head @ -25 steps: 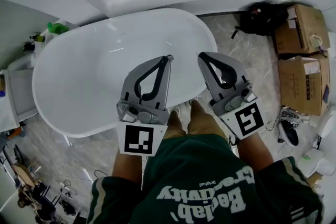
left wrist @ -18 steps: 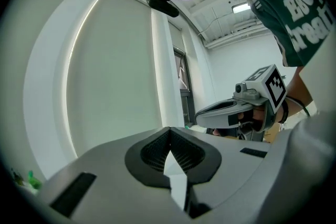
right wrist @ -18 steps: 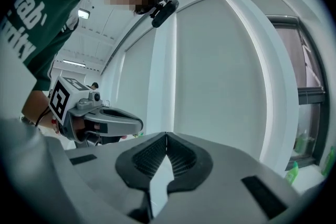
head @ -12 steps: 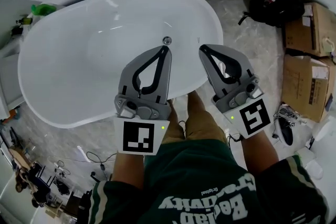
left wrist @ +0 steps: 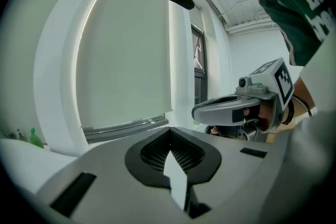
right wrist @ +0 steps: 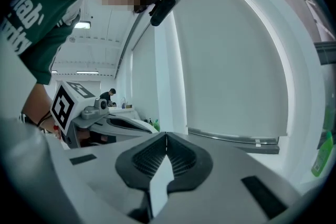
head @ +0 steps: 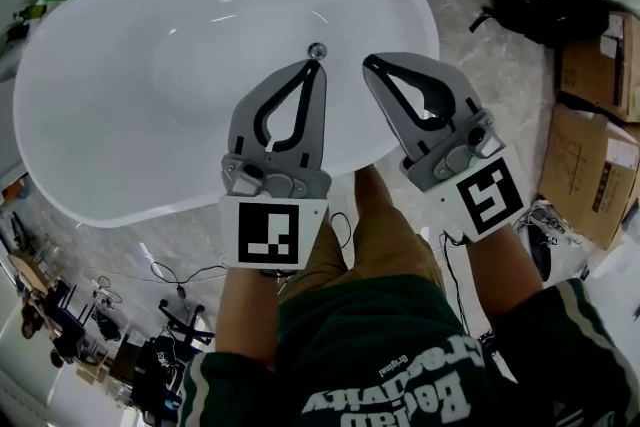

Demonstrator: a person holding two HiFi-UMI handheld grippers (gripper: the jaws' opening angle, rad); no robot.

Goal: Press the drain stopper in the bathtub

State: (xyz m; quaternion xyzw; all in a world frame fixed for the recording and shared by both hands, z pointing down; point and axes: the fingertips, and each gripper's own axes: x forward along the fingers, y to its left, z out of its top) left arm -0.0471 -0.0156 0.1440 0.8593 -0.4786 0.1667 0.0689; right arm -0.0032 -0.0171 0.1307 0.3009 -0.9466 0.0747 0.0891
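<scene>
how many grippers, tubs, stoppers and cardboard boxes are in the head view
grippers: 2, left gripper and right gripper
tub: 1
stopper: 1
boxes: 2
total: 6

The bathtub (head: pixel 120 115) is white, drain stopper (head: pixel 317 49) silvery, shirt (head: pixel 380 345) dark green (white lettering).

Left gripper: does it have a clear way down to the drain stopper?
Probably yes. The left gripper, jaws shut and empty, points toward the drain stopper; nothing lies in the bathtub between them, and the right gripper sits off to the side. Its height above cannot be judged.
</scene>
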